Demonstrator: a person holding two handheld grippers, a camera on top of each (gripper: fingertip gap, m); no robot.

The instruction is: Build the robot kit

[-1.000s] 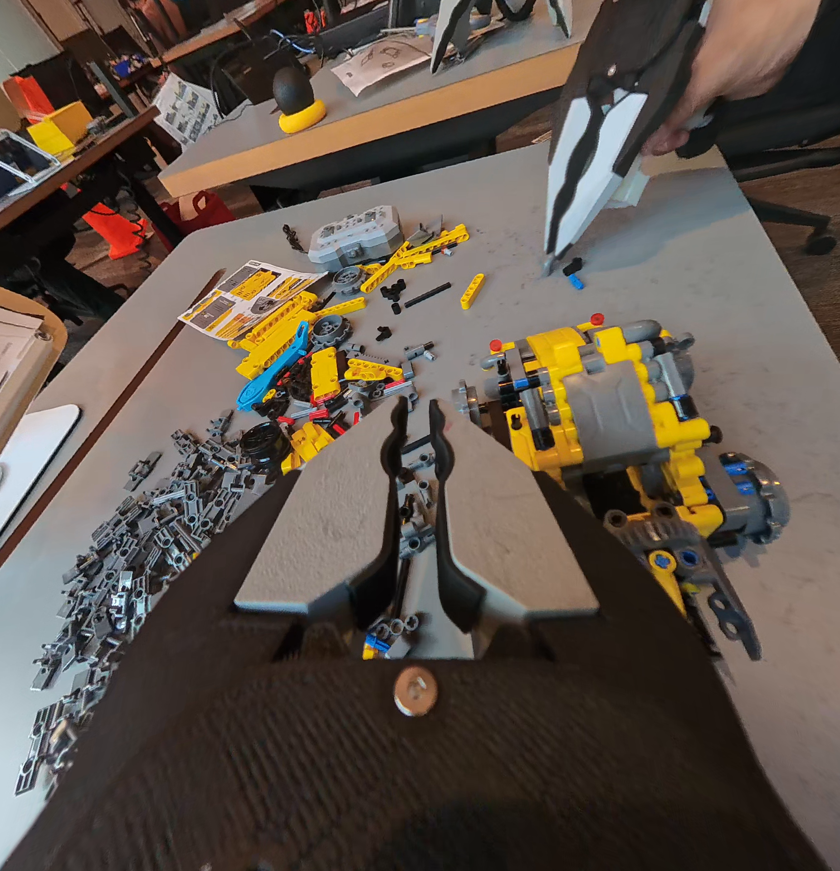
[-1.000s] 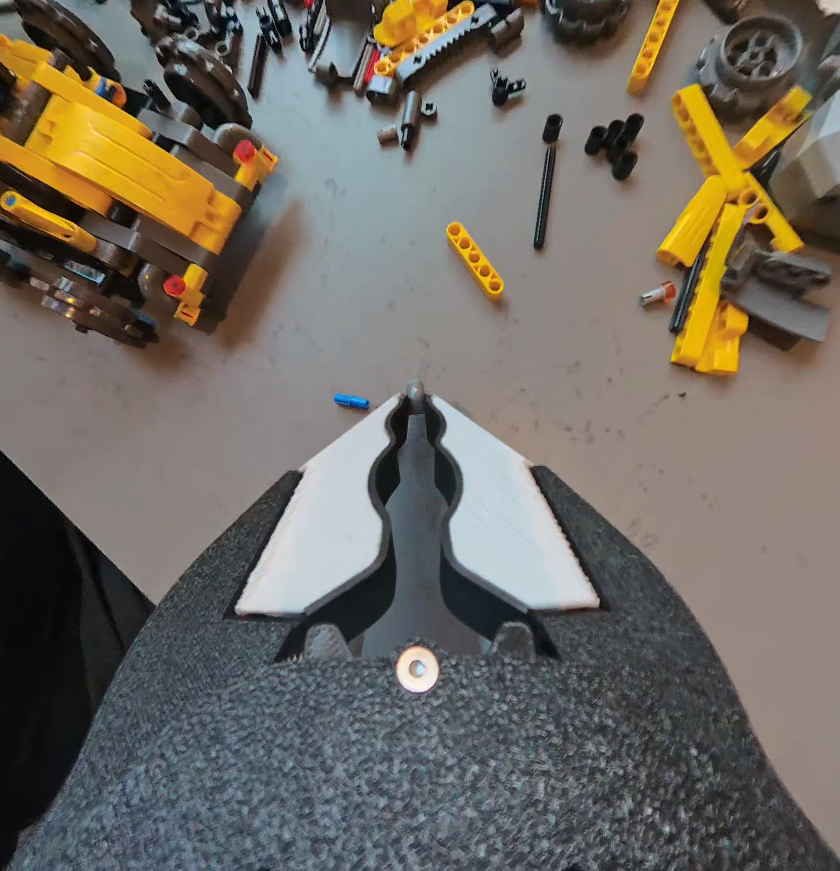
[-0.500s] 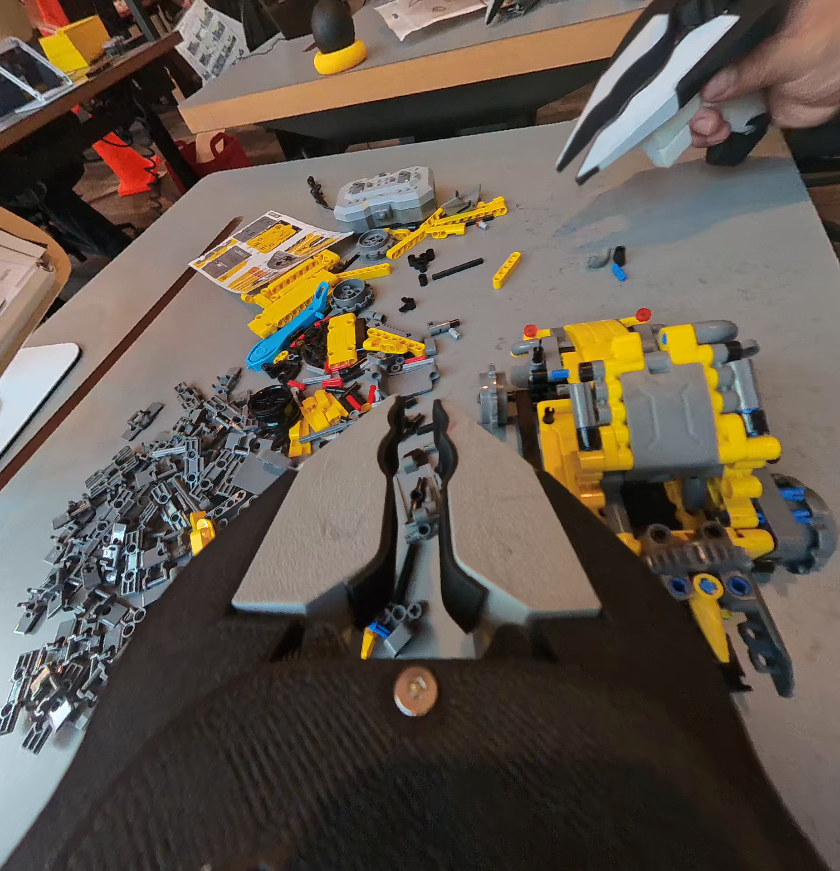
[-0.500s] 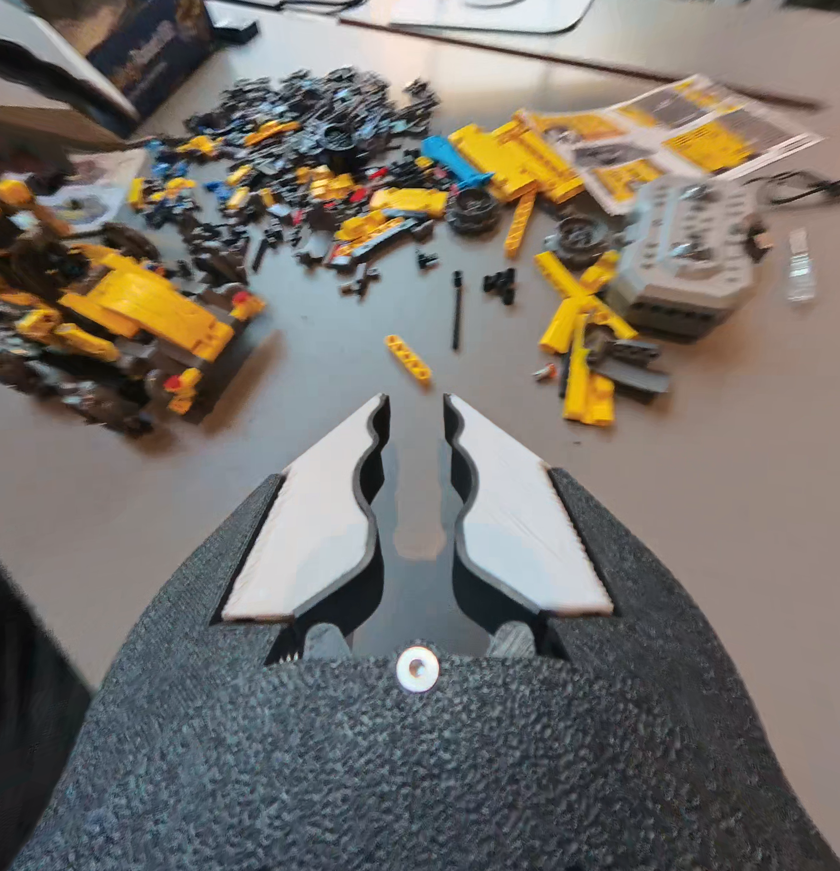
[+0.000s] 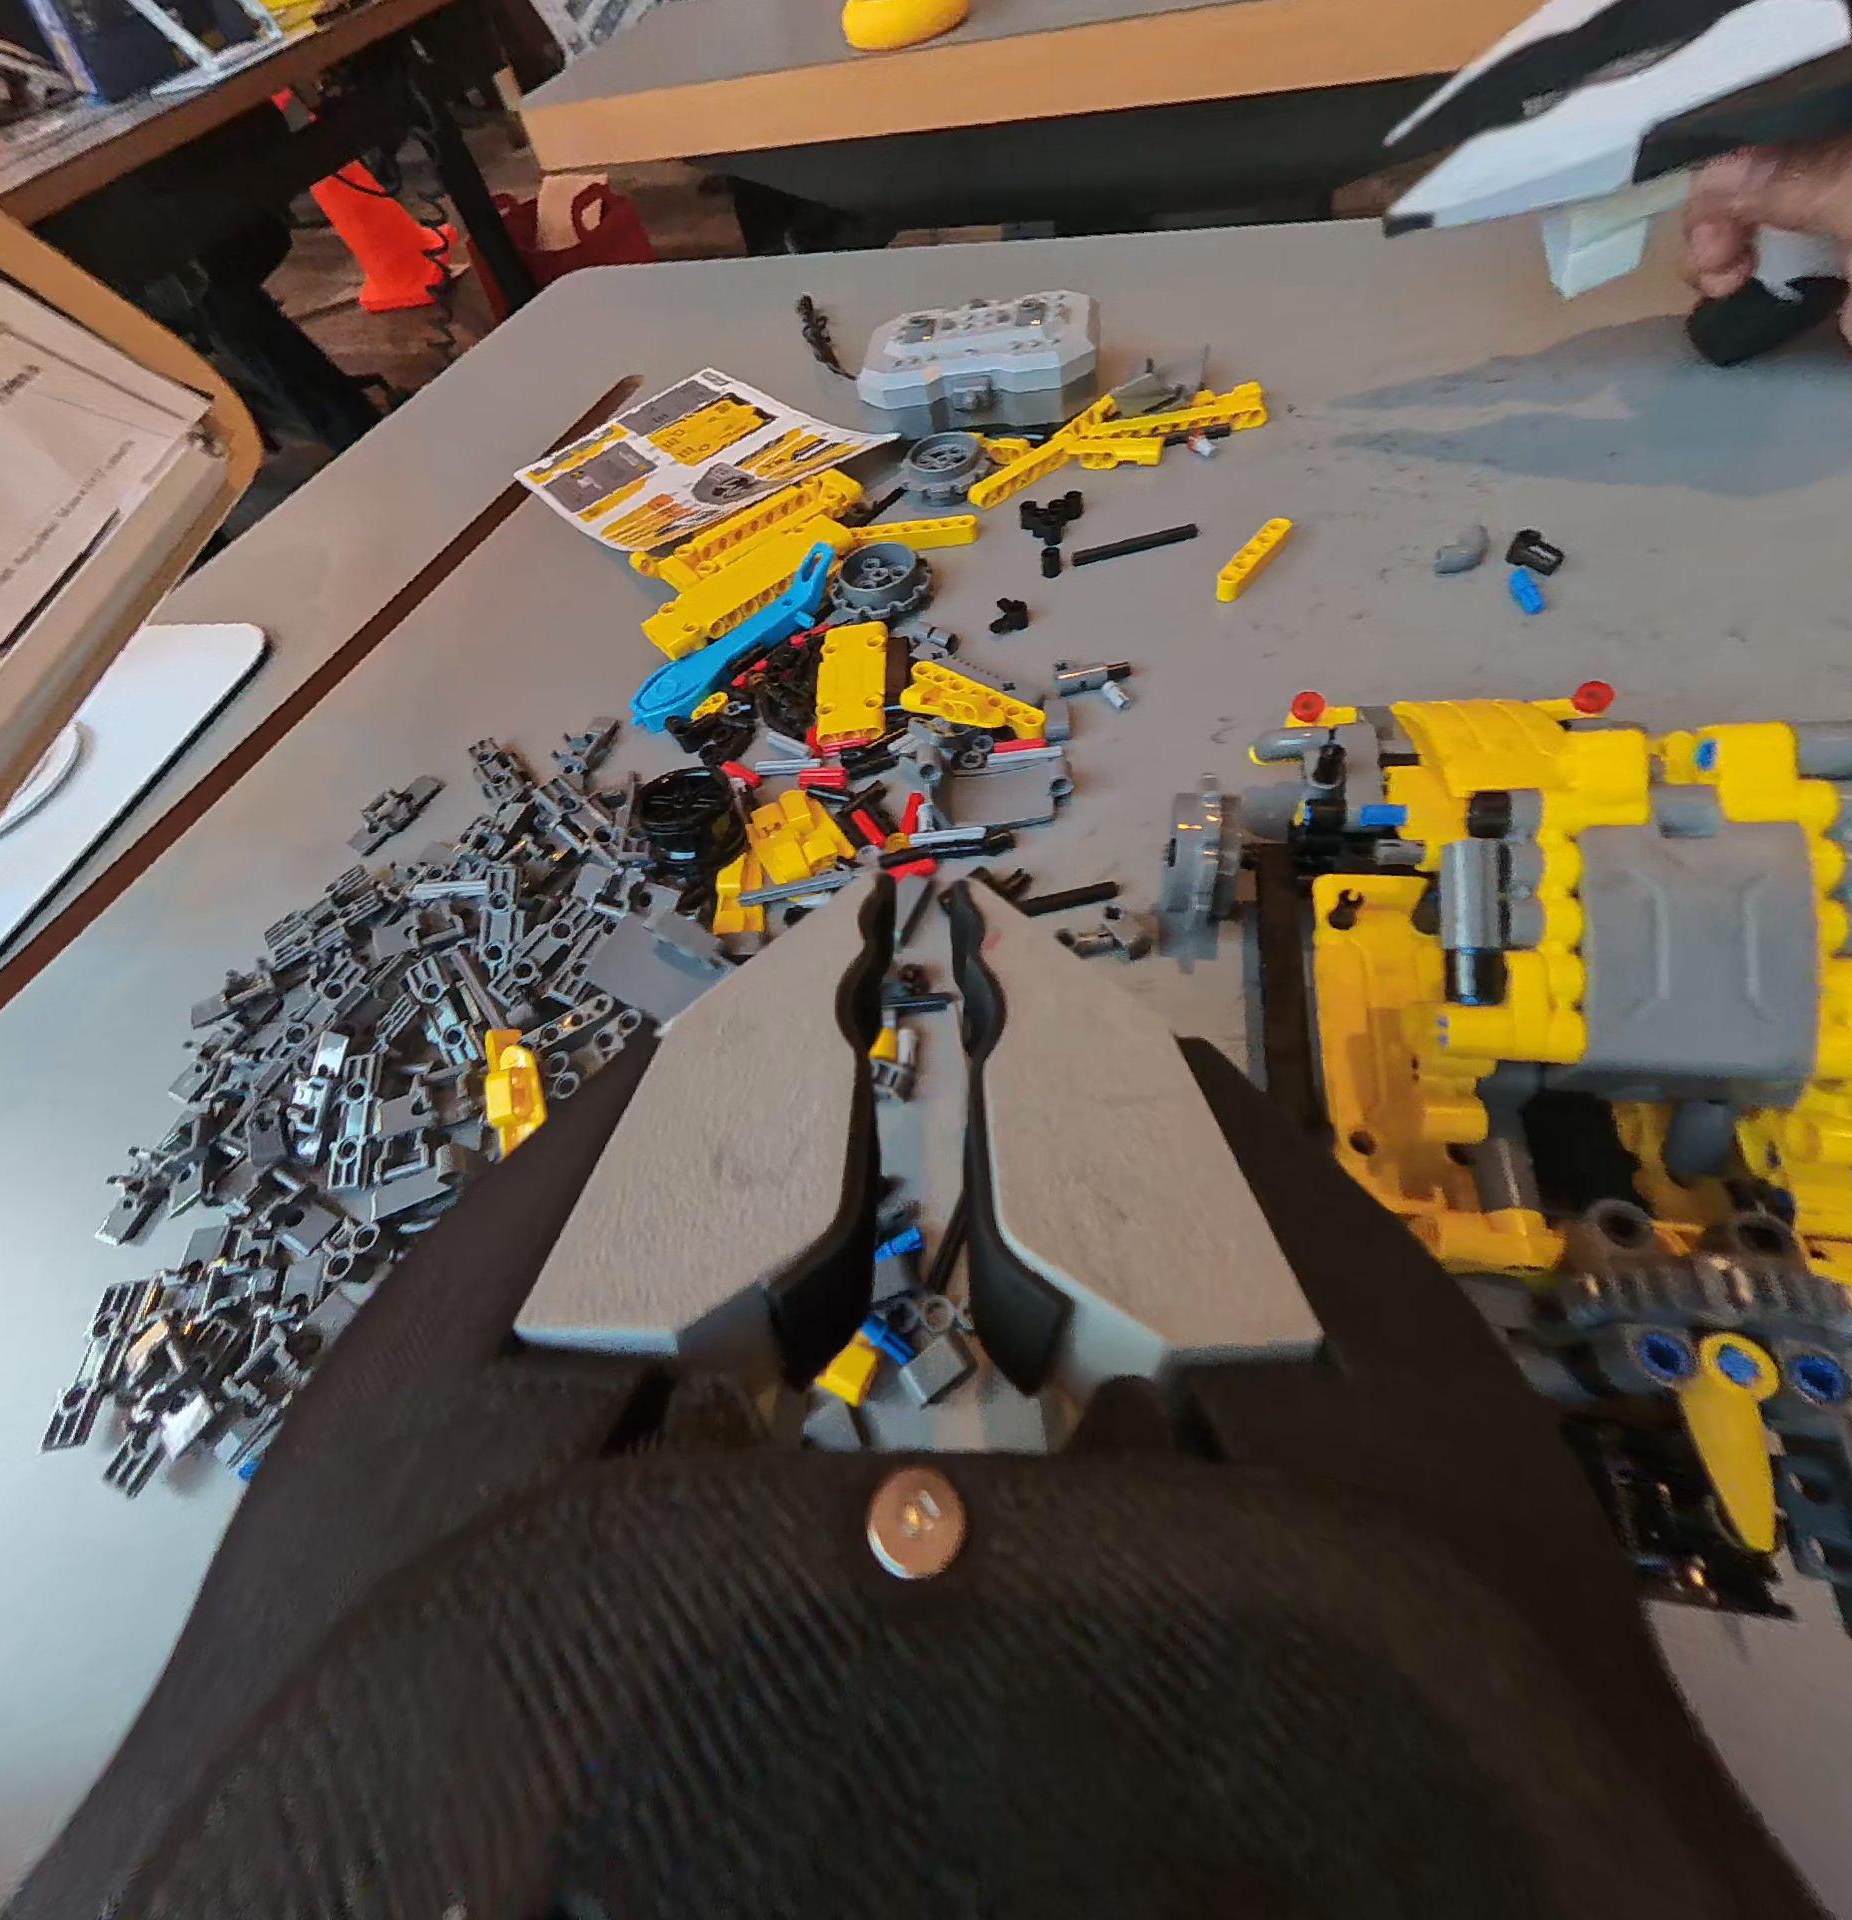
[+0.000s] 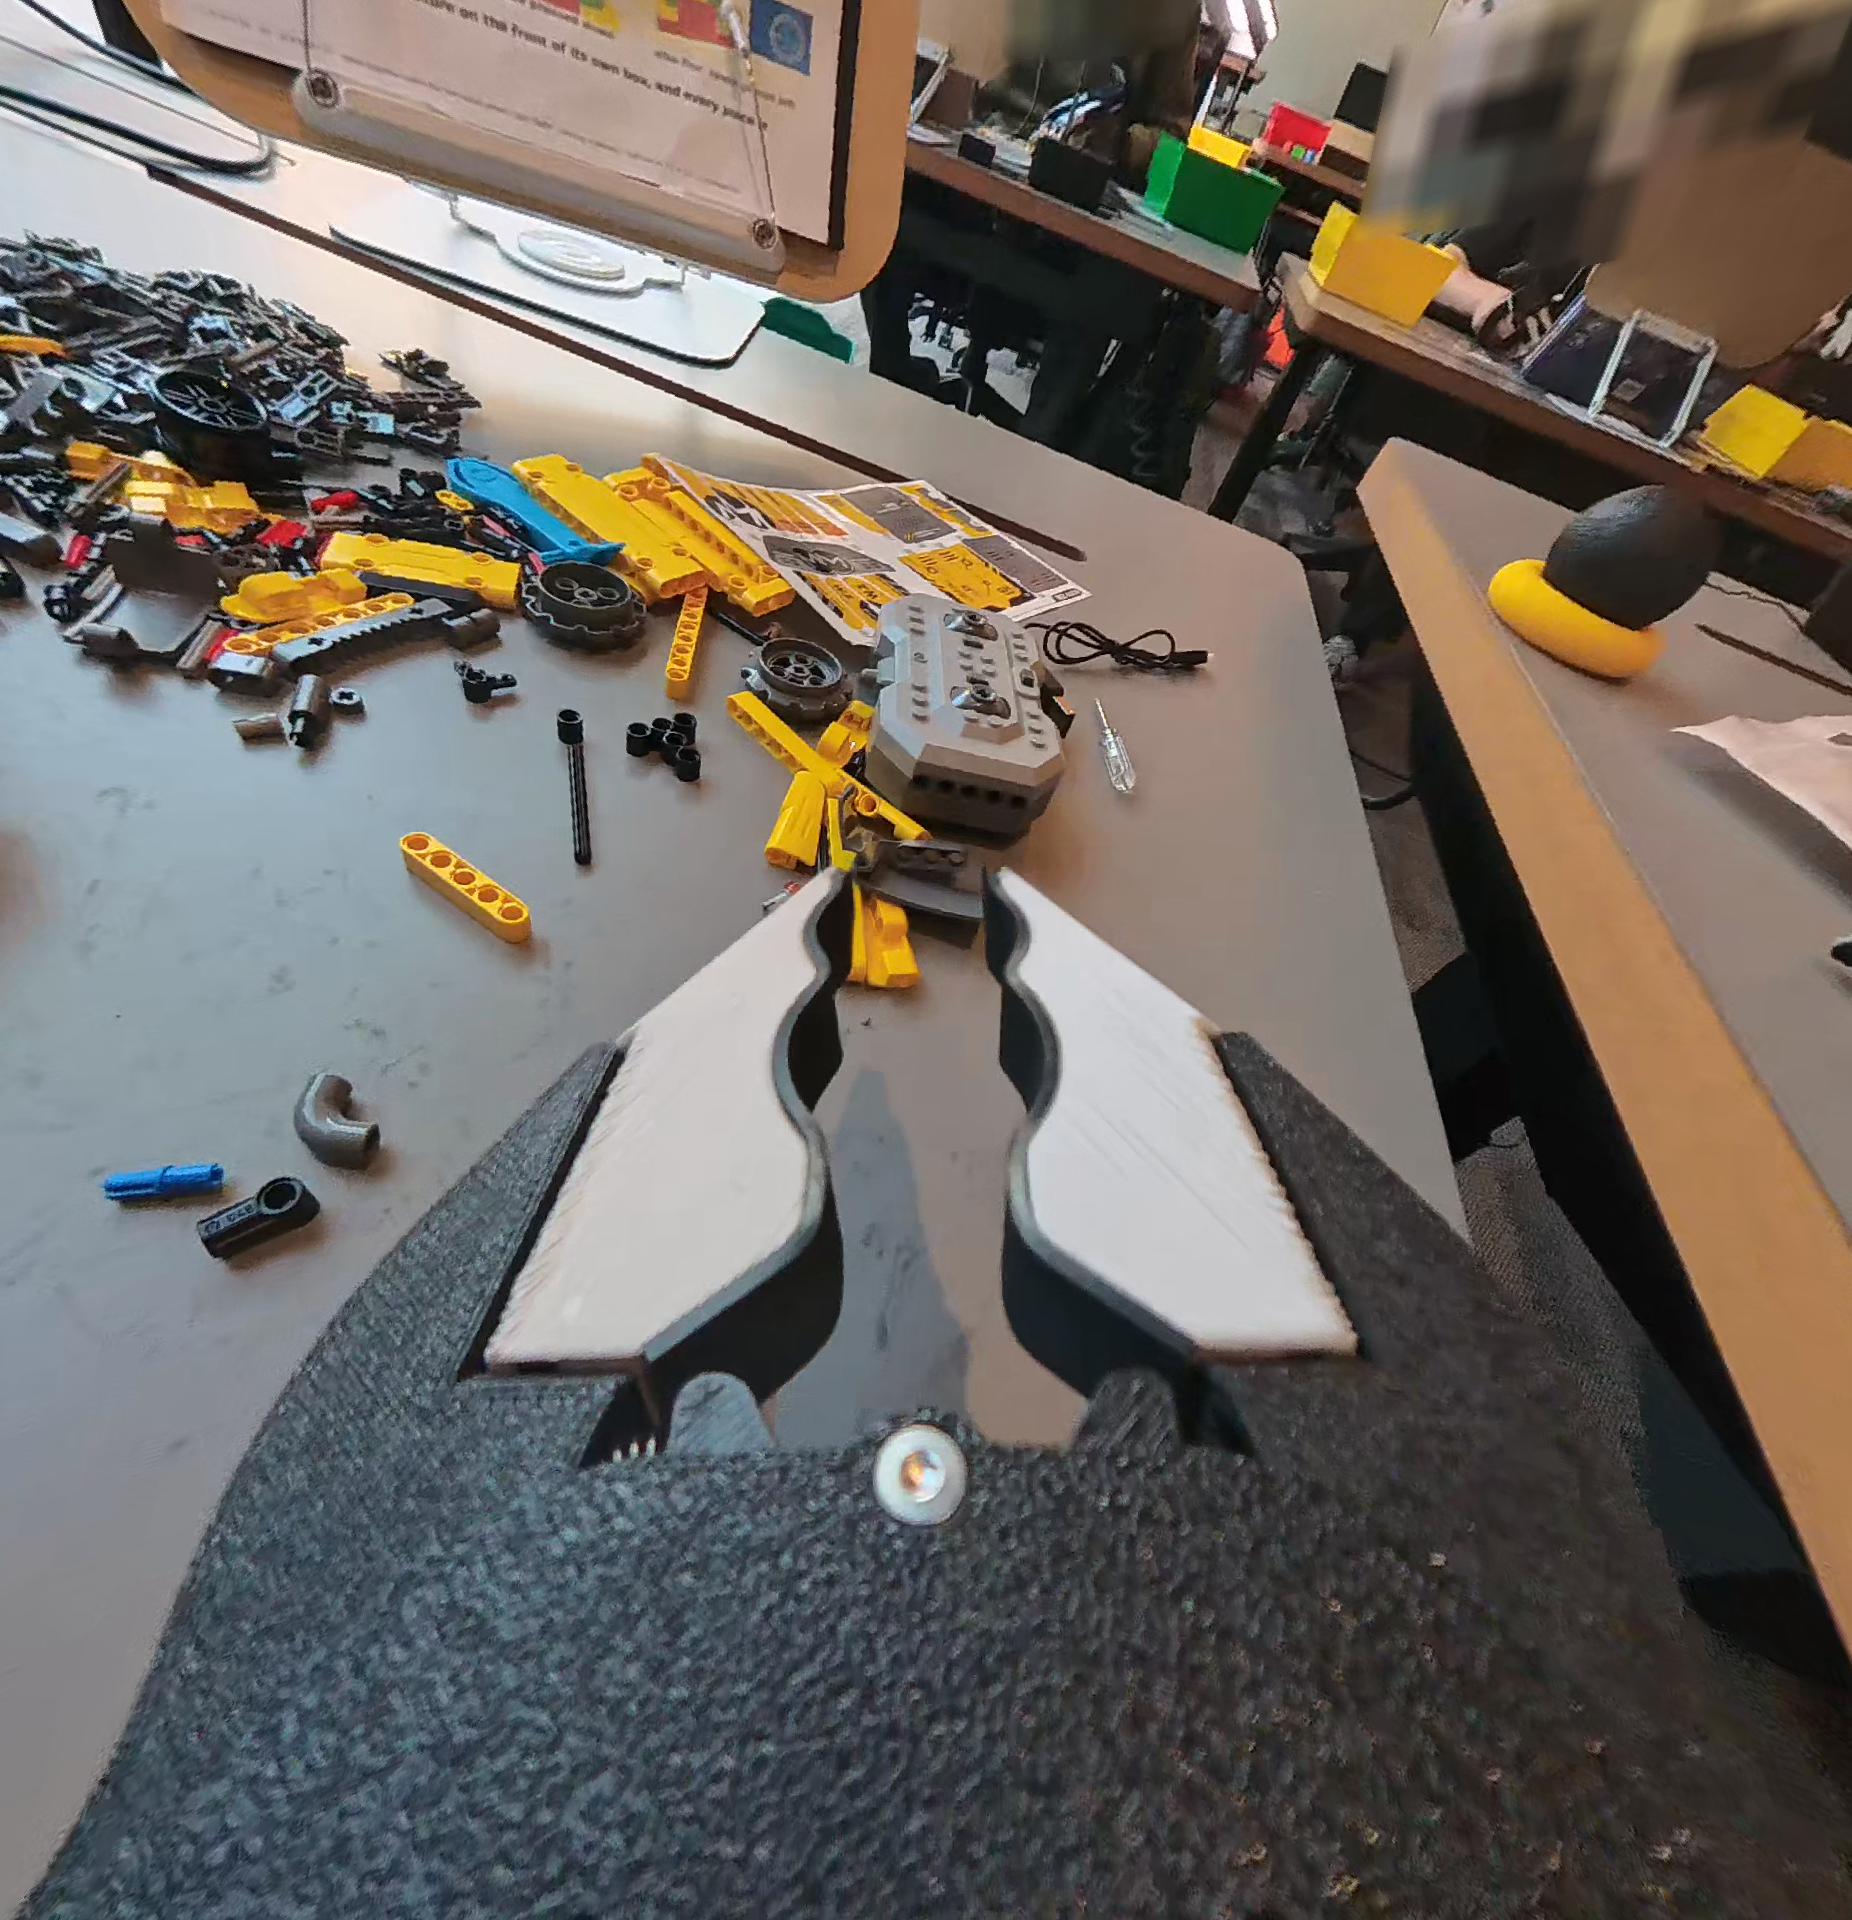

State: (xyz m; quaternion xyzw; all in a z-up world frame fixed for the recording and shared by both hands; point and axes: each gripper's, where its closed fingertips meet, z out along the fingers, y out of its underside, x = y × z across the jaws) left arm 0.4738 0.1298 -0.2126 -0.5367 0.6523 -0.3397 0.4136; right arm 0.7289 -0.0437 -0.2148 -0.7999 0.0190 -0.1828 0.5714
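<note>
My left gripper (image 5: 917,888) hovers over a pile of loose building parts (image 5: 849,727). Its jaws stand a narrow gap apart with nothing between the pads; only parts on the table show through. A half-built yellow and grey model (image 5: 1587,935) stands just to its right. My right gripper (image 6: 914,883) is open and empty, raised above yellow beams (image 6: 880,940) beside a grey battery box (image 6: 963,707). It also shows at the top right of the left wrist view (image 5: 1395,182). A grey elbow piece (image 6: 335,1120), a blue pin (image 6: 163,1181) and a black connector (image 6: 257,1216) lie on the table to its left.
A heap of dark grey links (image 5: 330,1091) lies at the left. A printed sheet (image 5: 693,447) and a yellow five-hole beam (image 6: 465,886) lie farther back. A second table (image 6: 1628,1039) with a black egg on a yellow ring (image 6: 1618,582) stands to the right. A framed board (image 6: 548,104) stands behind. Left tips to right tips: about 30 cm. My left tips are about 25 cm from the grey elbow piece (image 6: 335,1120), my right tips only 11 cm. Look for it in the left wrist view (image 5: 1470,533) too. The right tips stand about 12 cm off the black connector (image 6: 257,1216). It turns up in the left wrist view (image 5: 1540,539) as well.
My right gripper was shut on the small grey elbow at the table; it opened, left the piece by the blue pin, and rose away. My left gripper moved back a little.
</note>
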